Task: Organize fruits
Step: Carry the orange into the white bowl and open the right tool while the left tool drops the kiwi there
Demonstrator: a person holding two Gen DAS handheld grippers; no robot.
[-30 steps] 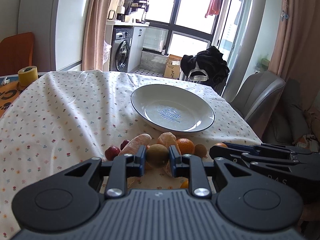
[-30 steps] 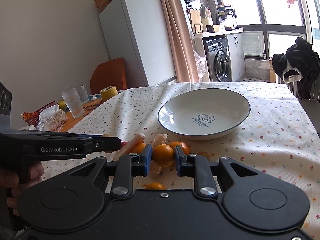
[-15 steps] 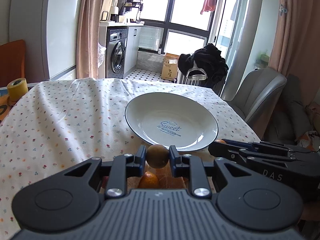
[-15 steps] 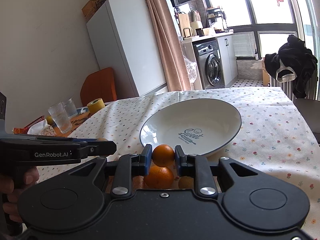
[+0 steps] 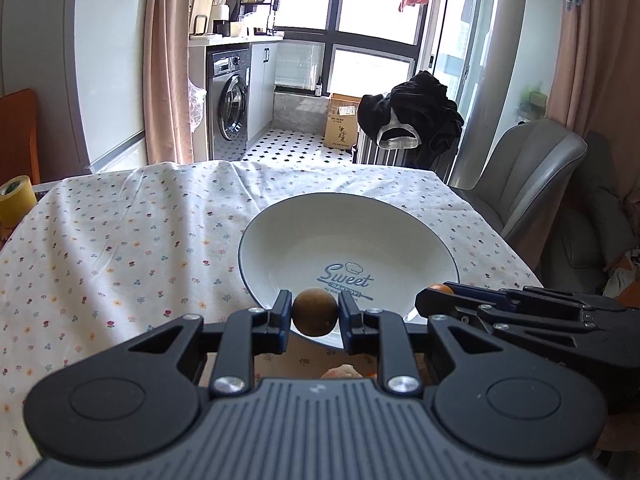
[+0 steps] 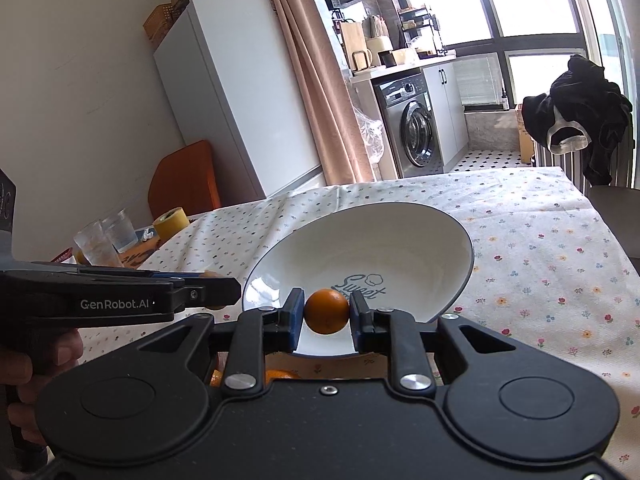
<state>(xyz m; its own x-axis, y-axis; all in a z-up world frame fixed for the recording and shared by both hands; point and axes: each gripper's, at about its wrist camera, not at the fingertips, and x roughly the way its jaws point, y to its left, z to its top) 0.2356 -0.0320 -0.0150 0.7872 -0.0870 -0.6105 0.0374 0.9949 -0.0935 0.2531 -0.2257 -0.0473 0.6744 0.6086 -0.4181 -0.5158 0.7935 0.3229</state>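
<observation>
A white plate (image 5: 280, 224) with a dark rim and "Sweet" printed inside lies empty on the flowered tablecloth. My left gripper (image 5: 315, 312) is shut on a brown round fruit (image 5: 315, 311), held over the plate's near rim. My right gripper (image 6: 327, 312) is shut on a small orange (image 6: 327, 311), also over the near rim of the plate (image 6: 400, 220). In the left wrist view the right gripper (image 5: 440, 292) enters from the right, with the orange (image 5: 442, 287) showing at its tip. More oranges (image 6: 280, 374) peek out below my right gripper, mostly hidden.
A yellow tape roll (image 5: 14, 200) and drinking glasses (image 6: 100, 240) stand at the table's left edge. A grey chair (image 5: 532, 176) is at the right side. A hand (image 6: 36, 356) holds the left gripper's handle. Bare tablecloth (image 5: 120, 248) stretches left of the plate.
Both grippers have lifted their fruit off the pile and moved forward to the plate's near rim. The fruit pile has dropped out of sight below the grippers.
</observation>
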